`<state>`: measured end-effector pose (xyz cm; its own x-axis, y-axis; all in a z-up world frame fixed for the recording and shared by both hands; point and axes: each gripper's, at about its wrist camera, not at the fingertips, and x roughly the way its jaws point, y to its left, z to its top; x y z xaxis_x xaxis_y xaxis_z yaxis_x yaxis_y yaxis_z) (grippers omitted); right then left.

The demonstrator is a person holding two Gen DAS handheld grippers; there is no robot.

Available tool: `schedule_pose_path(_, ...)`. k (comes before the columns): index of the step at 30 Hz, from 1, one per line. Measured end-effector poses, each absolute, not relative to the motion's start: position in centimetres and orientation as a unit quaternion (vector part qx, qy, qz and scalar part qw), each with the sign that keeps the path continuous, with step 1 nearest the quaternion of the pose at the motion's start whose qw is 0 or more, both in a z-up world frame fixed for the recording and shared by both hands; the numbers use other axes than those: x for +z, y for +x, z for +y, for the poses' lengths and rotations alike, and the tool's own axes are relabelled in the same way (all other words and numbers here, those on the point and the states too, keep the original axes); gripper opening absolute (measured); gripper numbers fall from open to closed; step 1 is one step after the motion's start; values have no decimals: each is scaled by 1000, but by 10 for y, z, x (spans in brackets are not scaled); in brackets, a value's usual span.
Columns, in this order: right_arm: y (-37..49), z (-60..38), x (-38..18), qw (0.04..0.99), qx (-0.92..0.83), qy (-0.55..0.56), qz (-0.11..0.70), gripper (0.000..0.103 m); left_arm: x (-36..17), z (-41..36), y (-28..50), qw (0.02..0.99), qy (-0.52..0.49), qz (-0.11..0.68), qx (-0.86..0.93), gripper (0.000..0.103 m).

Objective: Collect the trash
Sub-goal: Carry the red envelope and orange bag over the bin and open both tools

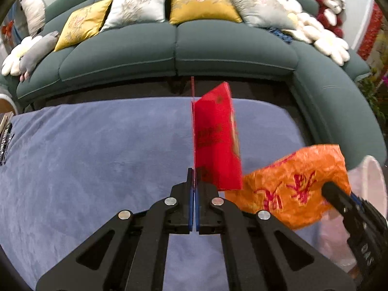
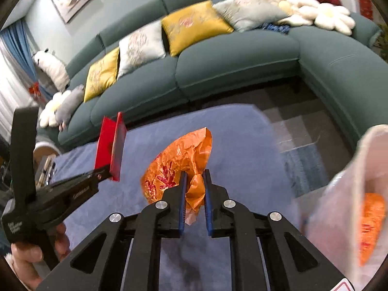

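Note:
My left gripper (image 1: 194, 171) is shut on the lower edge of a red paper envelope (image 1: 217, 135), which stands up above the blue cloth (image 1: 97, 150). From the right wrist view the same left gripper (image 2: 106, 172) holds the red envelope (image 2: 110, 143) at the left. My right gripper (image 2: 195, 173) is shut on a bunched corner of an orange plastic wrapper (image 2: 179, 160) lifted off the cloth. In the left wrist view that orange wrapper (image 1: 288, 186) hangs at the right, with the right gripper's fingers (image 1: 339, 195) on it.
A white trash bag (image 2: 349, 194) opens at the right, with an orange wrapper (image 2: 371, 225) inside it. A curved green sofa (image 1: 174, 55) with cushions and plush toys runs behind the blue-covered table. A person's hand (image 2: 26, 257) grips the left tool's handle.

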<state>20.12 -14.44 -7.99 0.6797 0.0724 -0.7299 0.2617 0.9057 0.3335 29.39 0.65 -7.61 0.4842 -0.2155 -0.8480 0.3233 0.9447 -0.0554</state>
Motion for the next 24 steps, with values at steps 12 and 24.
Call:
schedule_pose_path(12, 100, -231, -5, 917, -139, 198, 316, 13, -14, -87, 198, 856, 61, 448, -251, 0)
schedule_pose_path(24, 10, -324, -8, 900, -243, 190, 308, 13, -25, -206, 111, 807, 111, 464, -348, 2)
